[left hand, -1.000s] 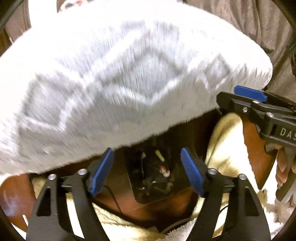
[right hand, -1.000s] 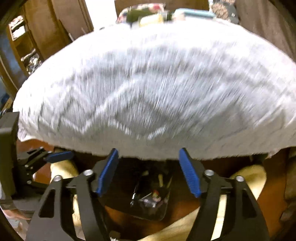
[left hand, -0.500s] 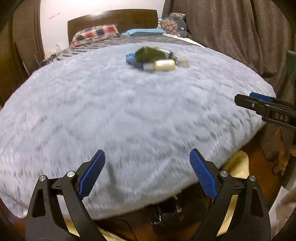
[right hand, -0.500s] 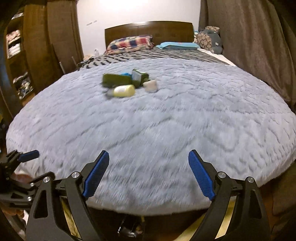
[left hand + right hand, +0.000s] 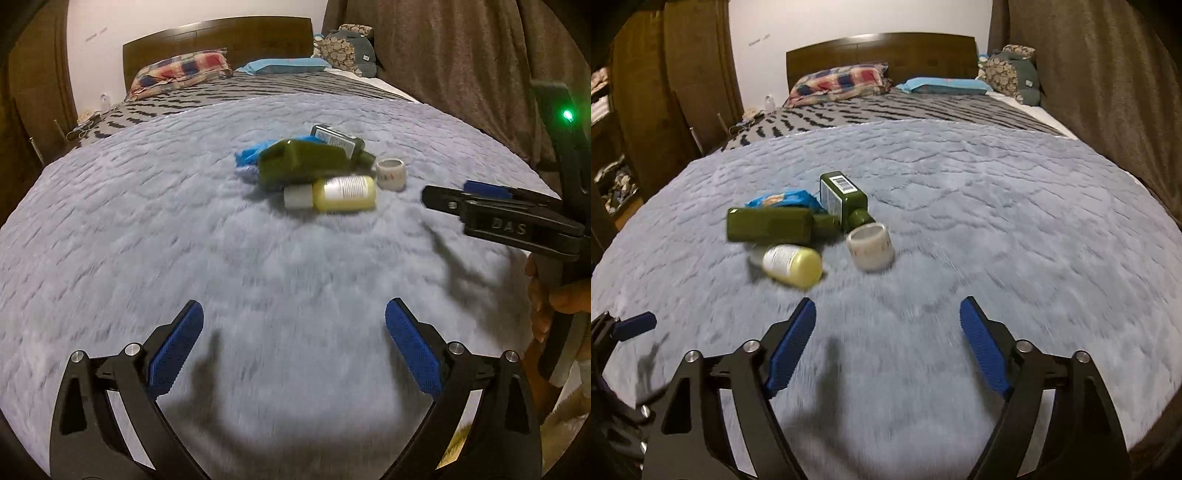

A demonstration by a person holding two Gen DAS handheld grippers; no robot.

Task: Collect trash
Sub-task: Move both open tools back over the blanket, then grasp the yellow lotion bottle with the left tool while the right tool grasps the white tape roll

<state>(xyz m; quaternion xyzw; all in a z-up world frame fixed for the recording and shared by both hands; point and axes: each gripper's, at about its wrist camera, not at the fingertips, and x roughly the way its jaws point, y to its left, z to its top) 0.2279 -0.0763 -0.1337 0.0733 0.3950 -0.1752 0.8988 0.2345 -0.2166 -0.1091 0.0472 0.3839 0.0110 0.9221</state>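
A bed (image 5: 1015, 206) covered by a grey plush blanket (image 5: 155, 236). Clustered mid-blanket: two dark green bottles (image 5: 768, 224) (image 5: 842, 201), a yellow bottle (image 5: 794, 264), a blue wrapper (image 5: 783, 197) and a small white jar (image 5: 871, 245). Pillows (image 5: 838, 83) lie at the headboard (image 5: 882, 50).

Dim, warm indoor light; the wall (image 5: 96, 40) behind the headboard is the brightest patch. Both fisheye views bend the bed (image 5: 960, 177) into a dome and go black at the corners. The near blanket (image 5: 280, 280) smears with motion blur. Each tool casts dark shadows below its fingers (image 5: 792, 343).
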